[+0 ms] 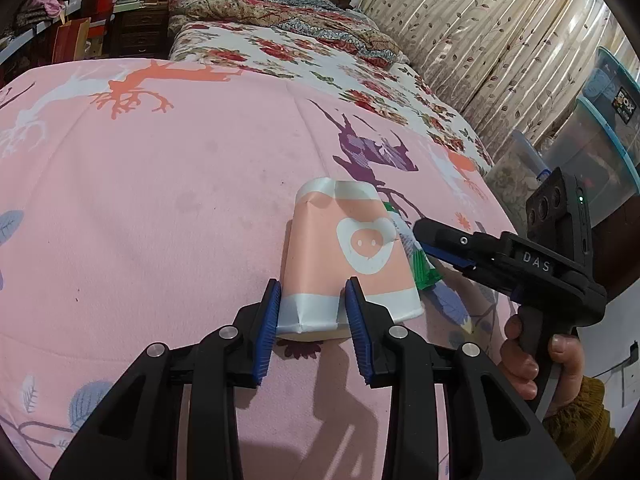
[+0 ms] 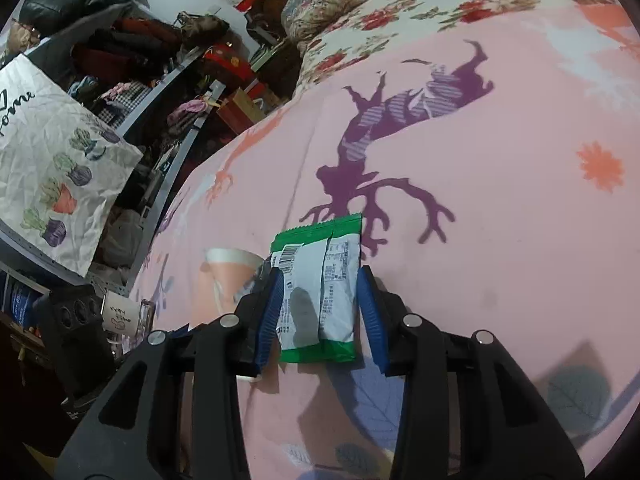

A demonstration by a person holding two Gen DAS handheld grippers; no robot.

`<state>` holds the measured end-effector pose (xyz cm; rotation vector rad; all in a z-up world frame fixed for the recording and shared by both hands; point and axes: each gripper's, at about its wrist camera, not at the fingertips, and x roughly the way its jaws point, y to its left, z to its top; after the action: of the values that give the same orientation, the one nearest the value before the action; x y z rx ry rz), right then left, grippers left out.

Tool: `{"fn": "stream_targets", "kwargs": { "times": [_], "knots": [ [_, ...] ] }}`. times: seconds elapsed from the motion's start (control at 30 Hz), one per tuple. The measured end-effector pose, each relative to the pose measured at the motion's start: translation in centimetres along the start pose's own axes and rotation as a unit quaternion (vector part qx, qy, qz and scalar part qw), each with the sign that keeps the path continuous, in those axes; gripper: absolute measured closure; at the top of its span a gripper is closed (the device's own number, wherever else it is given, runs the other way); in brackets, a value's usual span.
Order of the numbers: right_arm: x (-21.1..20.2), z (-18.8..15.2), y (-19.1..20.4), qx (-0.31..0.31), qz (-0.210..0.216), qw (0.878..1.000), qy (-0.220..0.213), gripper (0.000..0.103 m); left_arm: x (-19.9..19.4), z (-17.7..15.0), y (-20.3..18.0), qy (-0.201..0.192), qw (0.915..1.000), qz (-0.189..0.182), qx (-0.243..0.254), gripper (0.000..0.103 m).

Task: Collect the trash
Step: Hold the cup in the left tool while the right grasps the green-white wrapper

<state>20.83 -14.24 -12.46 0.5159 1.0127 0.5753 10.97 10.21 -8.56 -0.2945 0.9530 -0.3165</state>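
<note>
Spread across the bed: a pink quilt (image 1: 160,200), soft and yielding under any press. Lying on it on its side, a crushed paper cup (image 1: 344,252) — light, thin-walled, already creased, likely to fold further under squeeze. Best taken across the flattened base end, where the left gripper (image 1: 312,312) now straddles it, pads close to both sides but not visibly clamped; partly open. Just beside the cup, touching or nearly so, a green-and-white wrapper (image 2: 320,292) — flat, slick, near weightless, prone to slip or crumple. Best pinched across its width near the lower seam. Right gripper (image 2: 320,312) set around it, pads at each long edge with slim gaps showing; open, not yet holding. Bare quilt all around for lifting clear. Quilt edge falling away beyond the cup toward cluttered shelves (image 2: 140,80); storage bins (image 1: 592,148) close by the right hand (image 1: 536,364).
</note>
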Motion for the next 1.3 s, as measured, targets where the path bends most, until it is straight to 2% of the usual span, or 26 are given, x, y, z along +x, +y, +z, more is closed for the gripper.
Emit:
{"fn": "stream_targets", "kwargs": {
  "times": [0.1,0.13,0.23,0.27,0.6,0.77,0.87,1.13,1.23,1.3],
  "knots": [
    [0.8,0.0,0.0,0.019,0.040,0.999,0.011,0.062,0.1,0.0,-0.1,0.000,1.0000,0.002,0.001,0.072],
    [0.9,0.0,-0.3,0.033,0.075,0.997,0.008,0.062,0.1,0.0,-0.1,0.000,1.0000,0.002,0.002,0.072],
    [0.7,-0.1,-1.1,0.069,0.145,0.987,-0.004,0.062,0.2,0.1,-0.2,0.000,1.0000,0.003,0.003,0.072],
    [0.5,-0.1,-1.4,0.080,0.155,0.985,-0.007,0.062,0.2,0.1,-0.2,0.000,1.0000,0.002,0.003,0.071],
    [-1.4,-1.3,-3.0,0.108,0.121,0.987,-0.018,0.061,0.2,0.1,-0.3,0.000,1.0000,0.001,0.003,0.071],
    [-2.8,-2.1,-3.4,0.098,0.063,0.993,-0.016,0.061,0.2,0.1,-0.3,0.000,1.0000,0.003,0.005,0.071],
    [-2.6,-2.2,-3.0,0.093,0.050,0.994,-0.003,0.061,0.2,0.2,-0.3,0.000,1.0000,0.002,0.004,0.071],
    [-0.2,-2.4,-0.7,0.074,0.061,0.995,0.022,0.064,0.2,0.1,-0.4,0.000,1.0000,0.000,0.003,0.071],
    [0.5,-2.4,-0.4,0.083,0.091,0.992,0.021,0.063,0.2,0.1,-0.3,0.000,1.0000,-0.003,0.001,0.071],
    [0.8,-2.4,-0.5,0.102,0.132,0.986,0.016,0.061,0.2,0.1,-0.2,0.000,1.0000,-0.004,0.001,0.071]
  ]
}}
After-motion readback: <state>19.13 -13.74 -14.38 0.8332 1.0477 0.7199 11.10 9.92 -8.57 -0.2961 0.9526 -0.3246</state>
